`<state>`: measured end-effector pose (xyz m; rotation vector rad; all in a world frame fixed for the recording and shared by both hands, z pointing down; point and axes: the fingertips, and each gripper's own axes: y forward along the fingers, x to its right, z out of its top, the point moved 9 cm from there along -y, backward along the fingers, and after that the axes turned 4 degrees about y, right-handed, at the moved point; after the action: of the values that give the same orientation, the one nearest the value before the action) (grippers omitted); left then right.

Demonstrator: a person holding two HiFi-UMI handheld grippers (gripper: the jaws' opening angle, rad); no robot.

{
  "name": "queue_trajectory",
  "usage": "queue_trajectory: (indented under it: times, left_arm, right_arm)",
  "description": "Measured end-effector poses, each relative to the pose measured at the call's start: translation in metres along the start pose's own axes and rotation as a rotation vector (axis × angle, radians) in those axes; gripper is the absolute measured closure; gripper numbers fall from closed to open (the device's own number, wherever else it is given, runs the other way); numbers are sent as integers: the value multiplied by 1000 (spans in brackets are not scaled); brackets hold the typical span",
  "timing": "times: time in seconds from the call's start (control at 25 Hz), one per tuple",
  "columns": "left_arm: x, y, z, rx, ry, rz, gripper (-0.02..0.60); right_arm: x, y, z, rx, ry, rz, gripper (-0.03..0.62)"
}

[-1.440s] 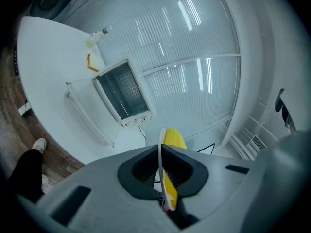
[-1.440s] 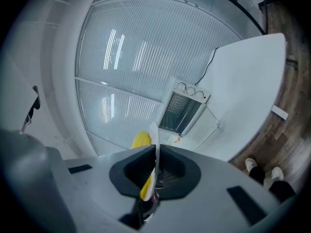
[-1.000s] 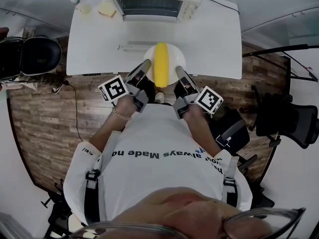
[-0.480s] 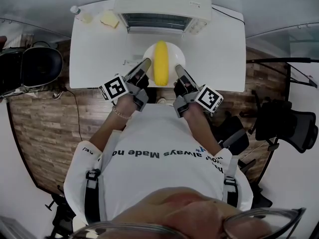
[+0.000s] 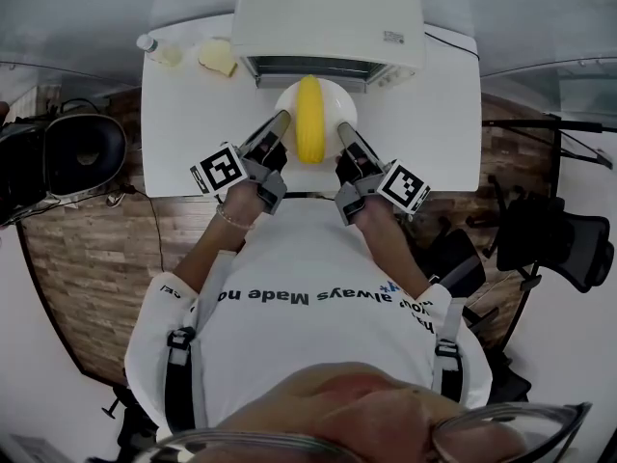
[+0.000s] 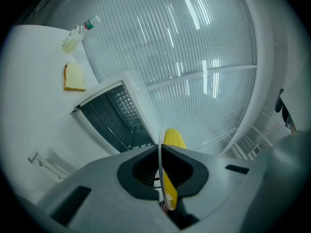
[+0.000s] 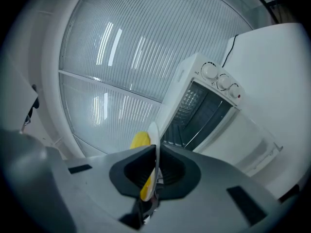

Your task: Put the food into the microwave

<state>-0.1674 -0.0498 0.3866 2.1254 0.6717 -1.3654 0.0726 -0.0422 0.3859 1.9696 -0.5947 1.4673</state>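
A yellow corn cob (image 5: 308, 131) lies on a white plate (image 5: 331, 106) held in the air just in front of the open white microwave (image 5: 328, 22). My left gripper (image 5: 277, 125) is shut on the plate's left rim and my right gripper (image 5: 343, 130) is shut on its right rim. In the left gripper view the plate rim (image 6: 160, 178) stands edge-on between the jaws, with the corn (image 6: 173, 139) behind it and the microwave's dark opening (image 6: 114, 118) ahead. The right gripper view shows the plate rim (image 7: 154, 130), the corn (image 7: 139, 140) and the microwave opening (image 7: 201, 113).
The microwave stands at the back of a white table (image 5: 434, 114). A slice of bread (image 5: 219, 57) and a small bottle (image 5: 157, 48) lie at the table's back left. The microwave's knobs (image 7: 221, 80) are on its right side. Office chairs (image 5: 72, 152) stand on the wooden floor at both sides.
Both grippers have carried the plate with the corn forward, from near the table's front edge up to the microwave's opening. Both stay shut on the plate.
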Motion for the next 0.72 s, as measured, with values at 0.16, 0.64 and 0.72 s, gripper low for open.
queue_trajectory:
  times: [0.16, 0.64, 0.72]
  left_arm:
    - [-5, 9, 10, -11, 2, 0, 565]
    - [16, 53, -10, -10, 8, 10, 565]
    - [16, 53, -10, -7, 5, 13, 564]
  right_arm:
    - [1, 10, 6, 6, 5, -4, 572]
    - [14, -10, 54, -7, 16, 2, 572]
    - [15, -10, 54, -13, 13, 1, 572]
